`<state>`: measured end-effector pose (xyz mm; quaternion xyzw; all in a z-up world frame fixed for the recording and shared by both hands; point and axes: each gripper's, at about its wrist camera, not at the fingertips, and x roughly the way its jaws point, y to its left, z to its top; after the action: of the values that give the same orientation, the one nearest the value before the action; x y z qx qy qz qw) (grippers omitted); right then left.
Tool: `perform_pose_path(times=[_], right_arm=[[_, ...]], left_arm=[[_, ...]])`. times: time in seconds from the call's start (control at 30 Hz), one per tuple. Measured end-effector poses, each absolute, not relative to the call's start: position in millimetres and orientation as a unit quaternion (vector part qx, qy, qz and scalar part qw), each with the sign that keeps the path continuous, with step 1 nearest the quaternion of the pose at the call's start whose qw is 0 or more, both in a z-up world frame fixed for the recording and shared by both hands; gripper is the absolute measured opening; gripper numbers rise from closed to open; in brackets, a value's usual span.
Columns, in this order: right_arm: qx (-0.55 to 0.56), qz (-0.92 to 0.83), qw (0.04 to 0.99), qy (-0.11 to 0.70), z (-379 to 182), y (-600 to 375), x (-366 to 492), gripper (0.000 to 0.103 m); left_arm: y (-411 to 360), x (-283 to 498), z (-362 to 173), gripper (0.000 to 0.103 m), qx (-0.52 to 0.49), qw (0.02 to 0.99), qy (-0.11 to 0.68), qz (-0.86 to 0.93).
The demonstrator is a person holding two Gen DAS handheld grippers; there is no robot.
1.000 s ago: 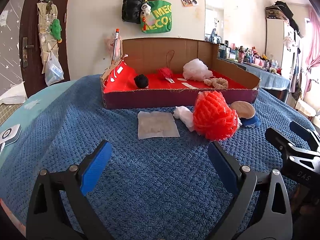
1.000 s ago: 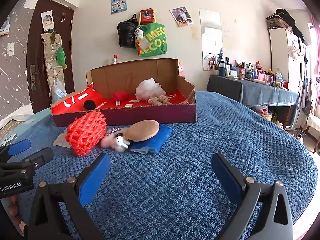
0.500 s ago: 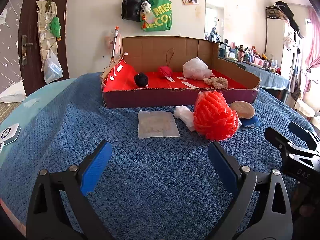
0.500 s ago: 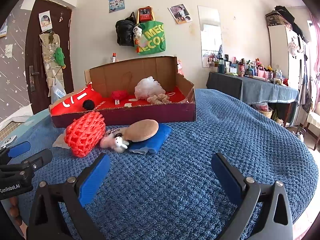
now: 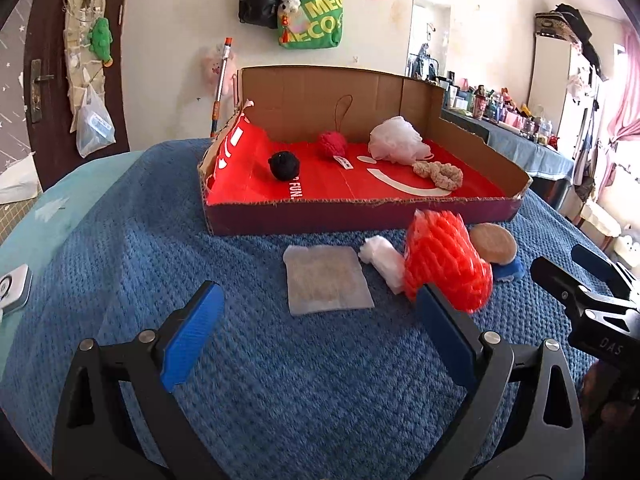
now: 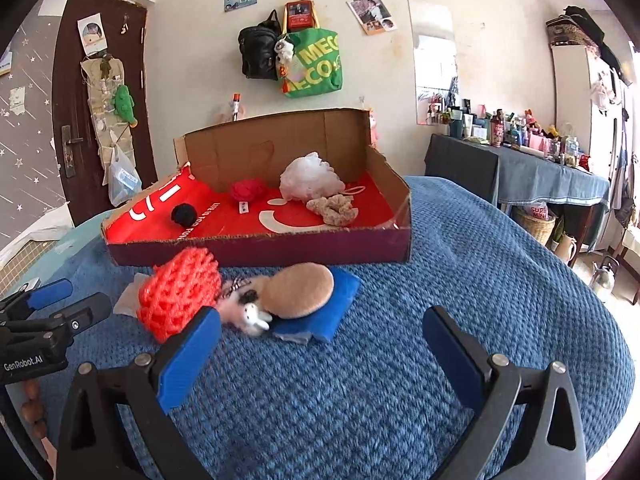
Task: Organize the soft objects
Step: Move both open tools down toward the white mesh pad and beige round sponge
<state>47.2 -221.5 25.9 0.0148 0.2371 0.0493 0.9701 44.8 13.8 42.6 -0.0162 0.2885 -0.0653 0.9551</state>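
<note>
Blue-padded fingers up front: left gripper [image 5: 318,338] spread wide w/ nothing between the pads, over the blue knit blanket [image 5: 120,264]. Right gripper [image 6: 322,350] same, jaws wide apart, empty, above the blanket too.

Just past the left gripper's right finger sits the red mesh puff [image 5: 446,258], on the blanket. Touching its left side is a white foam piece [image 5: 382,260], then a flat pale cloth square [image 5: 326,280] beside that. On the puff's other side: tan round pad [image 6: 298,290] lying on a blue sponge [image 6: 338,308], w/ a small bunny toy [image 6: 254,314] in front, btwn puff and pad.

Behind that row, the cardboard box [image 5: 340,88], red liner inside, low front wall. In it, left to right: black pom [image 5: 284,164], red knit ball [image 5: 332,144] w/ tag, white mesh pouf [image 5: 394,140], beige scrunchie [image 5: 438,172] nearest the front right.

Far back on the wall: black backpack [image 6: 258,52] and green tote bag [image 6: 316,62]. Dark door [image 6: 72,120] at left, cluttered dresser [image 6: 520,168] at right.
</note>
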Motion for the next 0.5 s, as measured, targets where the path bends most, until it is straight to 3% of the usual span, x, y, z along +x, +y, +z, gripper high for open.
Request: perform_pose_path(times=[0.5], right_arm=[[-0.043,0.100,0.931,0.350,34.8,-221.6,104.3,0.103]], left_arm=[[17.5,102.3,34.8,0.098,0.003,0.915,0.390,-0.101]])
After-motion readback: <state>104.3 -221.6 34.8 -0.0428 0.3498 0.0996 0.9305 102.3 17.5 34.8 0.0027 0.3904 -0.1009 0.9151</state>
